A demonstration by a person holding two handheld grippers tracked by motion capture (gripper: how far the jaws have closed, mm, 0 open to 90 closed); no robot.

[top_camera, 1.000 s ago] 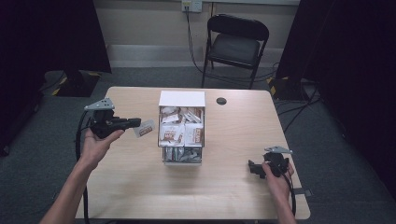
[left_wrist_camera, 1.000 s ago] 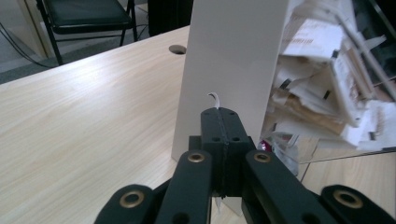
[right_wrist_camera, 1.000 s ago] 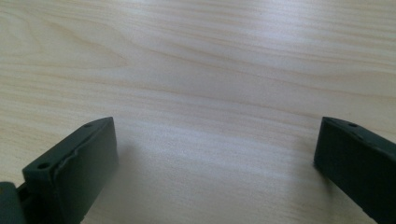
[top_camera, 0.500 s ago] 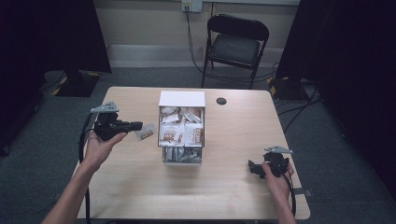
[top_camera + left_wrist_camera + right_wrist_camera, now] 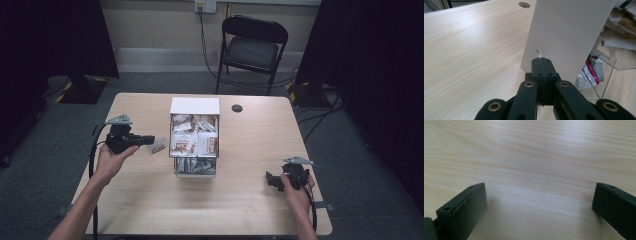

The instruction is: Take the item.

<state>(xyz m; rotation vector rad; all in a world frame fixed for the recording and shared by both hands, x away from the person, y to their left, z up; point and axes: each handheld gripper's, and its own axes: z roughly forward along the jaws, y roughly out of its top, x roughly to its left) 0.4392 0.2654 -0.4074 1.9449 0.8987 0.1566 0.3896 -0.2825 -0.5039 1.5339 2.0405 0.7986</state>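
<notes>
A clear box (image 5: 194, 145) with a white top panel stands mid-table, packed with snack packets (image 5: 192, 140). To its left my left gripper (image 5: 151, 140) is shut on a small white and brown packet (image 5: 159, 146), held just above the table beside the box. In the left gripper view the jaws (image 5: 541, 60) are pressed together, with a thin white edge of the packet (image 5: 538, 52) curling out at their tips. The box's pale side panel (image 5: 566, 32) rises close ahead. My right gripper (image 5: 270, 179) rests at the table's front right, open, with bare wood between its fingers (image 5: 464, 207).
The wooden table (image 5: 145, 200) has a round cable hole (image 5: 237, 108) behind the box. A black folding chair (image 5: 252, 47) stands beyond the far edge. More packets (image 5: 590, 75) lie in the box's clear lower part.
My left gripper has sunk toward the table with the packet in it, edging slightly nearer the box. The right hand has stayed where it was.
</notes>
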